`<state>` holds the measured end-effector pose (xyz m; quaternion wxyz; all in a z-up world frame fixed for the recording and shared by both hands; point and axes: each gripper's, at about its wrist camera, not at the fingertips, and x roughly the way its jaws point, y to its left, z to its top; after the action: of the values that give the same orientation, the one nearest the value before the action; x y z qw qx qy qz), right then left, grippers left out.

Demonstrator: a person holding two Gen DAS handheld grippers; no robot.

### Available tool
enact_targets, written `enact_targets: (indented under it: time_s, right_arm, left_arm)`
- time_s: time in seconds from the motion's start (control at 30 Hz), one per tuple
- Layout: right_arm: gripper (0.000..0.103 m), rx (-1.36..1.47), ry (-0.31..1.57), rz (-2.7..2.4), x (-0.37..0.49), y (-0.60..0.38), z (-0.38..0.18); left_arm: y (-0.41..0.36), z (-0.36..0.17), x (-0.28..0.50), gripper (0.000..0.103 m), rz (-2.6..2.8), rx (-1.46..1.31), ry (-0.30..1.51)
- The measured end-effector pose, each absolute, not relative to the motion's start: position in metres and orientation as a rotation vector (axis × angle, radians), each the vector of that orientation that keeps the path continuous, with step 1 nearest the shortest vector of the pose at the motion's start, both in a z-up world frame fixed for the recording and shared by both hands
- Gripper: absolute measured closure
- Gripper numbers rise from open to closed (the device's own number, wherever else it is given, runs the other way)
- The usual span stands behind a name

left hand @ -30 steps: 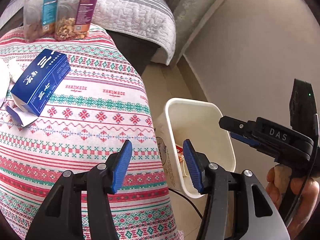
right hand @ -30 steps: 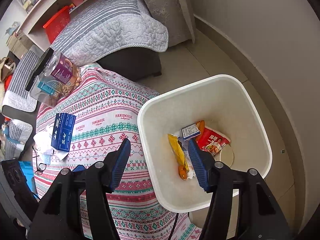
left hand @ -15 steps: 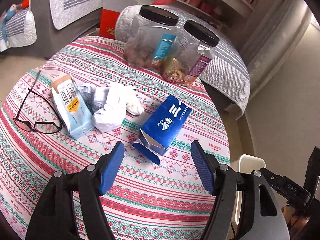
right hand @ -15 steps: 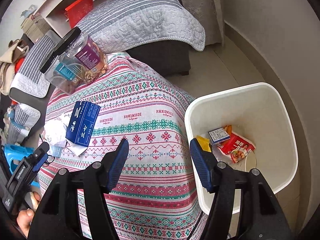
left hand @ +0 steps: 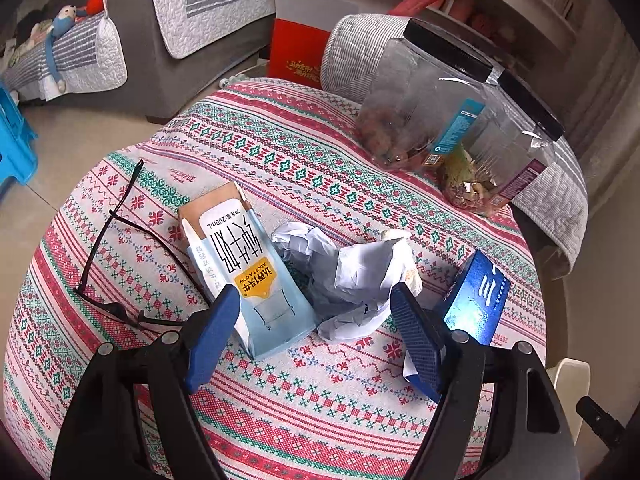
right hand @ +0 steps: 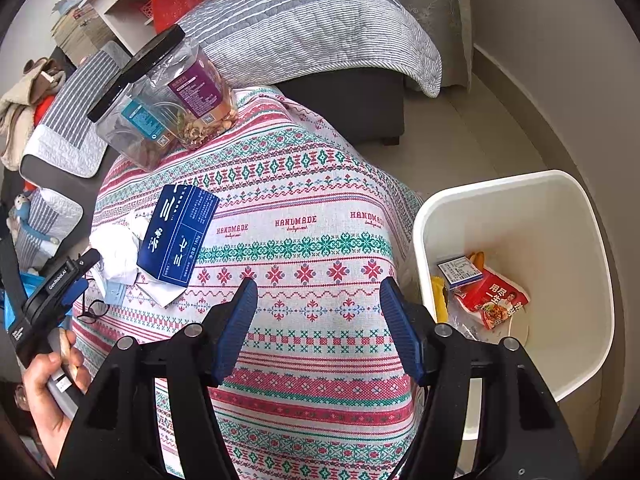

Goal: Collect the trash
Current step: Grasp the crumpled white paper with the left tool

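Note:
On the patterned tablecloth [left hand: 312,412] lie a light-blue milk carton [left hand: 248,276], crumpled white paper [left hand: 352,276] and a dark blue box [left hand: 476,300]. My left gripper [left hand: 314,292] hovers just short of the carton and paper, its jaws opening, with nothing pressed between them. My right gripper [right hand: 318,286] stands open over bare cloth, nothing between its fingers. The white bin [right hand: 580,240] stands on the floor to its right, holding a red packet [right hand: 496,300] and other wrappers. The blue box [right hand: 176,236] lies to the upper left of the right gripper.
Black glasses [left hand: 116,256] lie left of the carton. Two clear jars [left hand: 420,108] with black lids stand at the table's far side. A grey sofa [left hand: 152,40] and shelves are beyond. In the right wrist view a hand [right hand: 48,380] holds the left gripper.
The left gripper swung from the bin to over the carton and paper, and its jaws widened. The right gripper shifted left, off the bin and over the cloth.

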<state>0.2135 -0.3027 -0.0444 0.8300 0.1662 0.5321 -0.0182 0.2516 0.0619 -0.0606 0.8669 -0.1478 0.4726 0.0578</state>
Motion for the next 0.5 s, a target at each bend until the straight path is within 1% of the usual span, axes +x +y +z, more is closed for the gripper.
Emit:
enact_targets:
  time_s: [0.43,0.47,0.5]
  right_arm:
    - [0.042,0.342,1.125,-0.028,0.222,-0.291,-0.049]
    - [0.042,0.344,1.125,-0.025,0.222,-0.29,-0.049]
    - [0.042,0.347,1.123,-0.021,0.223,-0.289,-0.049]
  left_arm:
    - [0.021,-0.064,0.266,0.027,-0.016,-0.221,0.972]
    - [0.019,-0.066,0.268,0.028,-0.021,-0.213,0.974]
    - [0.017,-0.068,0.269,0.036,-0.018,-0.203,0.974]
